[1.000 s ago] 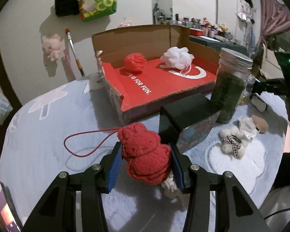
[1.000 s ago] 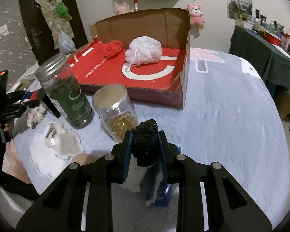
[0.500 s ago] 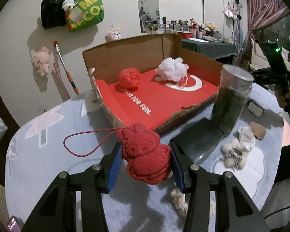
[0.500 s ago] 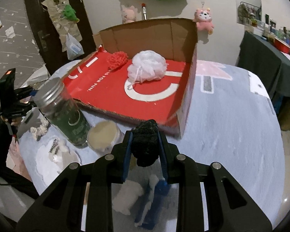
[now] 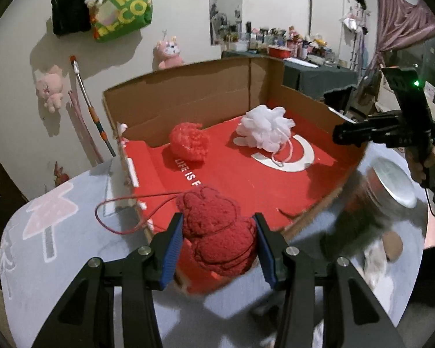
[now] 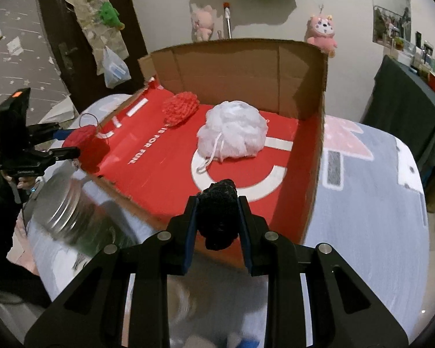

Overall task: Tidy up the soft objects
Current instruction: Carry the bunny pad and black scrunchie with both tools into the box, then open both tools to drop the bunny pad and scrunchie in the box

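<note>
Left tool (image 5: 217, 240): red plush (image 5: 217, 232) | jar (image 5: 391, 185) beside box (image 5: 188, 92)

Motion blurs the metal-lidded jar (image 5: 391, 191) and the things beside it.

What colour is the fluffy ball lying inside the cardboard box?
White; the fluffy ball shows best in the right wrist view.

The box (image 6: 316, 156) stands open on top; its red floor is bare ahead of the white pouf (image 6: 232, 133).
</note>
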A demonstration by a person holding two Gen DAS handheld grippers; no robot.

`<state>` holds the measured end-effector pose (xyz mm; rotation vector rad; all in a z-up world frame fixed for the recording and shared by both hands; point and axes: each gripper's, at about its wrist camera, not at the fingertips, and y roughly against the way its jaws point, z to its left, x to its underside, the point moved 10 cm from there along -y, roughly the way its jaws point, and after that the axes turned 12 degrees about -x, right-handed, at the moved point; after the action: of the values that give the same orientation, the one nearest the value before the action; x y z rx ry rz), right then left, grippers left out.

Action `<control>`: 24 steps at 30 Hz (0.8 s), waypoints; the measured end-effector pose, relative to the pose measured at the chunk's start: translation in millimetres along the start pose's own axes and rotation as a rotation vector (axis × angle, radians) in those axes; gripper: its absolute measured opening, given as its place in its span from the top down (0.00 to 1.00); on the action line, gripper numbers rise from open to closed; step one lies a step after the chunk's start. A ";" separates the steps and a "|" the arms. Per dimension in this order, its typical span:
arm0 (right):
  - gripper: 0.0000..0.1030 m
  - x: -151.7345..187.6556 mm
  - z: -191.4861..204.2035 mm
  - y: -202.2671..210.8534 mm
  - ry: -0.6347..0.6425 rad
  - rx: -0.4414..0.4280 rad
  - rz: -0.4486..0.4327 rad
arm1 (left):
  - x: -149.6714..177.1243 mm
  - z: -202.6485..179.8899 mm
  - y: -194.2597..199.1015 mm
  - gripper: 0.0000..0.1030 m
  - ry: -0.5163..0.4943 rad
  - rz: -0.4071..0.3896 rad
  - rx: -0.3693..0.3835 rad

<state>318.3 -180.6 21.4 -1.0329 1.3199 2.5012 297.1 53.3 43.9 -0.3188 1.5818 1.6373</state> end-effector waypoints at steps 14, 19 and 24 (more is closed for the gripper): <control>0.76 -21.2 -47.9 -71.1 -0.084 0.217 0.225 | -16.2 -11.8 -87.7 0.52 0.000 0.257 -0.096; 0.76 -23.4 -57.1 -81.3 -0.090 0.244 0.246 | -16.8 -7.5 -105.8 0.51 -0.007 0.302 -0.127; 0.75 -20.9 -58.7 -87.0 -0.059 0.268 0.268 | -12.6 -2.2 -114.4 0.51 0.004 0.331 -0.138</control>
<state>399.5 -168.8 -47.2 -0.7629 1.8193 2.4141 383.3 32.6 -29.4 -0.1356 1.5901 2.0047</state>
